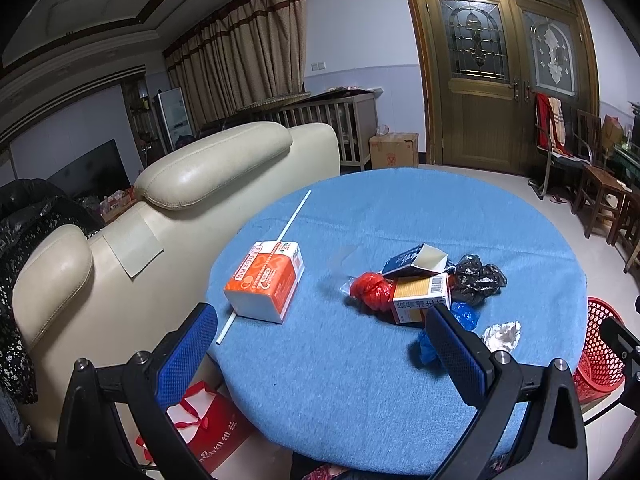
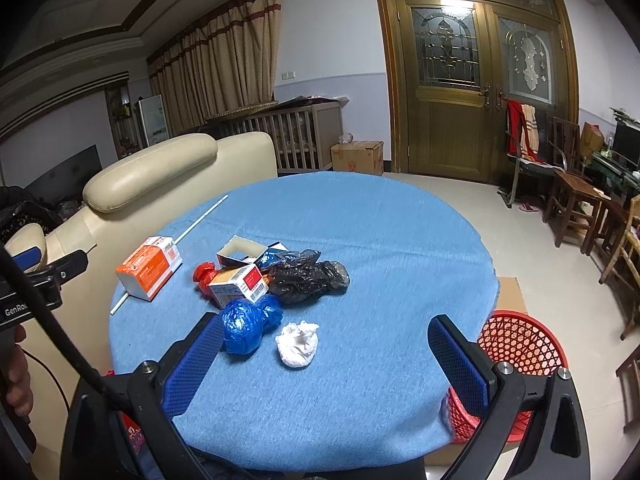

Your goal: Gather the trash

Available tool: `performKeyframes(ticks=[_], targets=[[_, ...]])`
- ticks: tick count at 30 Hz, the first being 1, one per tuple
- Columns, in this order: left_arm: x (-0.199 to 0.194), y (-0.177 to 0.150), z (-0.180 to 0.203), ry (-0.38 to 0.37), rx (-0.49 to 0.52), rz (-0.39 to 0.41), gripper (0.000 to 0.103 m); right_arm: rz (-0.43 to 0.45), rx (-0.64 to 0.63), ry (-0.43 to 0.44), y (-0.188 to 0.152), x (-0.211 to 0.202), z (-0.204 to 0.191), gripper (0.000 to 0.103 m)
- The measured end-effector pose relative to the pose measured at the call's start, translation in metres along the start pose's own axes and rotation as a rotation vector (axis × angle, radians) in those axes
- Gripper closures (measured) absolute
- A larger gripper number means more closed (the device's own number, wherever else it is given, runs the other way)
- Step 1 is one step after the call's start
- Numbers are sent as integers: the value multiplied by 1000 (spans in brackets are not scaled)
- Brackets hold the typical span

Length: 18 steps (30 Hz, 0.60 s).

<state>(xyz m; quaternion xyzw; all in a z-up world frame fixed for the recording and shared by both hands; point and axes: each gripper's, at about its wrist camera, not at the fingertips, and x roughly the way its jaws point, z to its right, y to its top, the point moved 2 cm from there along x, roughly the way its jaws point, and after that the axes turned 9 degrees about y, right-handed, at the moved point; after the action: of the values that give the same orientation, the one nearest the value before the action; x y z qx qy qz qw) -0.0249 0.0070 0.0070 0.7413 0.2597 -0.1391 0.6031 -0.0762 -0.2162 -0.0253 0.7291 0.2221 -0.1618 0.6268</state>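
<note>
Nothing collected yet, by the look of it. Trash heap (image 2: 272, 280) sits mid-table (image 2: 360, 220); white wad (image 2: 297, 343) nearest the red basket (image 2: 520, 344) off the table's edge. Left tool (image 1: 320, 344) and right tool (image 2: 326, 358) both spread, empty.

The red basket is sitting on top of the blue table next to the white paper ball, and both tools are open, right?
Not quite. The red basket stands on the floor beside the blue table, as the right wrist view shows. The white paper ball does lie on the table, and both tools are open.
</note>
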Motion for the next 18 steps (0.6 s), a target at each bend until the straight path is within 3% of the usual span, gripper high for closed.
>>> performKeyframes(ticks=[18], targets=[[5, -2, 1, -3, 7, -9, 0, -27, 11, 7, -5, 8, 1, 0]])
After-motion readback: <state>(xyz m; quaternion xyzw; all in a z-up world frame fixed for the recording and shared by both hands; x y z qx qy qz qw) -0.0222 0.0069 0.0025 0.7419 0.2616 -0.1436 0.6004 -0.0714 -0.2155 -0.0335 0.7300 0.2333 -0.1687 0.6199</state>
